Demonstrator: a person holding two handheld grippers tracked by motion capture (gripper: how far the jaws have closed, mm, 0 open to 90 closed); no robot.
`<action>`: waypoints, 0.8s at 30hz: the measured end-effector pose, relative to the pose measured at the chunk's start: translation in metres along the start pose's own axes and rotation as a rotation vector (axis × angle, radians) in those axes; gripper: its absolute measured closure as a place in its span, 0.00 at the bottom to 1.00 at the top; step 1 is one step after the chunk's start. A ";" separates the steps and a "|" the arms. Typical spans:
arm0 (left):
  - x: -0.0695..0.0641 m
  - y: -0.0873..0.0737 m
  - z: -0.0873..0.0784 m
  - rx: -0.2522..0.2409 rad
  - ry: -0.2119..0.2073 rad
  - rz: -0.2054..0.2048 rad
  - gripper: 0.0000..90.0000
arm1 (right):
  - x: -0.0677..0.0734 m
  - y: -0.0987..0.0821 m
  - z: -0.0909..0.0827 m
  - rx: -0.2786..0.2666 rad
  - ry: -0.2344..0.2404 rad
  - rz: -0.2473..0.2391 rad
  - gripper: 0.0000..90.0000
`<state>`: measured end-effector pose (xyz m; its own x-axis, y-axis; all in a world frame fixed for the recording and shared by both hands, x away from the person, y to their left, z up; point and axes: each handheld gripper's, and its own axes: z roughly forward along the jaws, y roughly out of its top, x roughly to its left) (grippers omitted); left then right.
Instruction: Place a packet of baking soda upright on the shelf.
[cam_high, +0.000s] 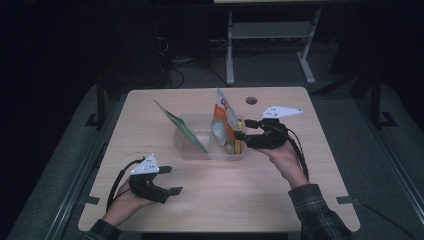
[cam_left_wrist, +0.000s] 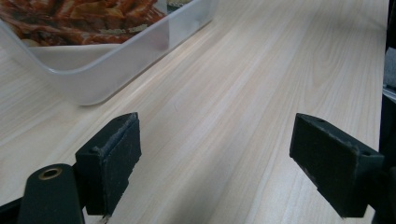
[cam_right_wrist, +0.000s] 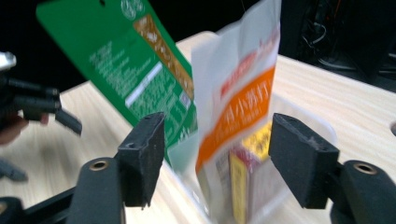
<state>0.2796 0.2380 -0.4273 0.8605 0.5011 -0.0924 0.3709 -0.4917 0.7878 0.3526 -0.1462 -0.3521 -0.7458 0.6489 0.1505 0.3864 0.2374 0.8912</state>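
**Two grippers beside a clear bin of snack packets**

Your left gripper (cam_high: 170, 180) is hovering over the near left part of the wooden table (cam_high: 310, 165), closest to you, with its jaws spread wide and holding nothing. In the left gripper view, bare tabletop is lying between the two black pads (cam_left_wrist: 112, 163), and a corner of the clear plastic bin (cam_left_wrist: 116, 60) is sitting ahead and to the left, a reddish packet showing through its wall.

Your right gripper (cam_high: 247, 131) is sitting at the right end of the bin (cam_high: 200, 150), which is resting in the middle of the table. Its jaws are also standing apart, gripping nothing. In the right gripper view, a white and orange pouch (cam_right_wrist: 243, 107) is standing upright in the bin directly ahead of the jaws, with a yellow box (cam_right_wrist: 240, 186) just behind it. A green packet (cam_right_wrist: 126, 65) is leaning against the bin's far end, tilting away from the pouch.

A round cable hole (cam_high: 251, 100) is showing in the table beyond the bin.
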 end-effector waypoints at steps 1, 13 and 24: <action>0.000 0.000 0.000 0.000 -0.001 -0.001 0.18 | 0.001 -0.003 -0.004 -0.002 -0.003 -0.009 0.39; -0.001 -0.002 0.003 0.010 -0.003 0.013 0.18 | 0.001 -0.046 -0.032 0.059 0.006 -0.022 0.35; -0.003 -0.005 0.008 0.050 -0.008 0.051 0.17 | 0.005 -0.071 -0.046 0.109 -0.012 -0.042 0.33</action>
<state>0.2780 0.2328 -0.4358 0.8813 0.4690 -0.0579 0.3435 -0.5515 0.7602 0.2961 -0.1930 -0.3945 -0.7566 0.6449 0.1082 0.4122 0.3418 0.8445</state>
